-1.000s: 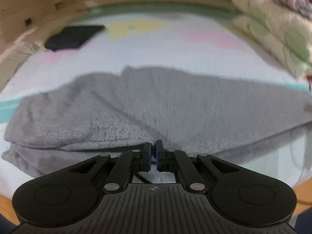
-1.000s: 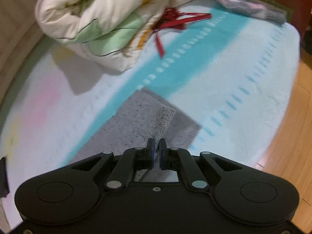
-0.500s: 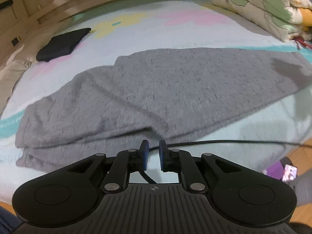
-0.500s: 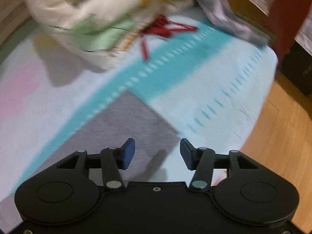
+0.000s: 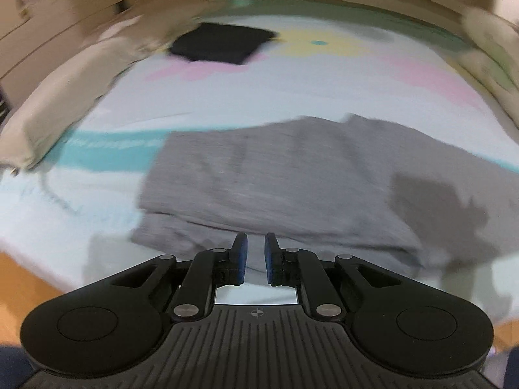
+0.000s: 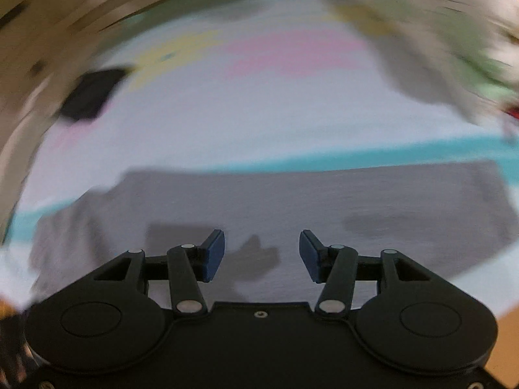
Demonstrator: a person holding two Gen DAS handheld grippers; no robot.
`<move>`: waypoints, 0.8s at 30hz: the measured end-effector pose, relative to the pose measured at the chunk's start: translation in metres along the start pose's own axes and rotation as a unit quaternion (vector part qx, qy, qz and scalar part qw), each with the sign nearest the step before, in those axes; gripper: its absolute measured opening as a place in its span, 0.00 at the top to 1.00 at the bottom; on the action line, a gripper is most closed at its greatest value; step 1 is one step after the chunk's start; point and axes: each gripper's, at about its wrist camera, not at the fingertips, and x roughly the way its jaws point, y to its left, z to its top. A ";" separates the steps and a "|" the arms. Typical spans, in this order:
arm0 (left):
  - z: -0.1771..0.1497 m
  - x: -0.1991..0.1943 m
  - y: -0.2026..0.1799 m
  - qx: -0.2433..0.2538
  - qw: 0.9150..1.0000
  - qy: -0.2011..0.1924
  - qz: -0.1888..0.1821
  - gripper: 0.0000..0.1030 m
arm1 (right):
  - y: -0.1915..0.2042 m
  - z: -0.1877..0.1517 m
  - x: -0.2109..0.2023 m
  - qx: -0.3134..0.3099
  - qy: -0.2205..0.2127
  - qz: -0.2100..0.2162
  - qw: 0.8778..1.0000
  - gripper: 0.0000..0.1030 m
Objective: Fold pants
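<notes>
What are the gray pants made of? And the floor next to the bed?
The gray pants look like soft knit cloth, maybe sweatpant fleece: matte, speckled gray, lying in limp folds. The floor looks like smooth orange-brown wood, though blur hides any grain.

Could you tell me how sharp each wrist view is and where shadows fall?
Left wrist view: moderate motion blur, a dark shadow on the grey pants at right. Right wrist view: heavy smear, the folded quilt barely readable, a shadow between the open right gripper fingers.

Black gripper bodies, blue pads, silver screws.
</notes>
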 end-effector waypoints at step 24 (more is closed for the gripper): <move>0.025 0.053 0.088 -0.064 0.995 0.074 -0.011 0.89 | 0.271 -0.139 0.111 -0.488 -0.098 0.058 0.865 0.42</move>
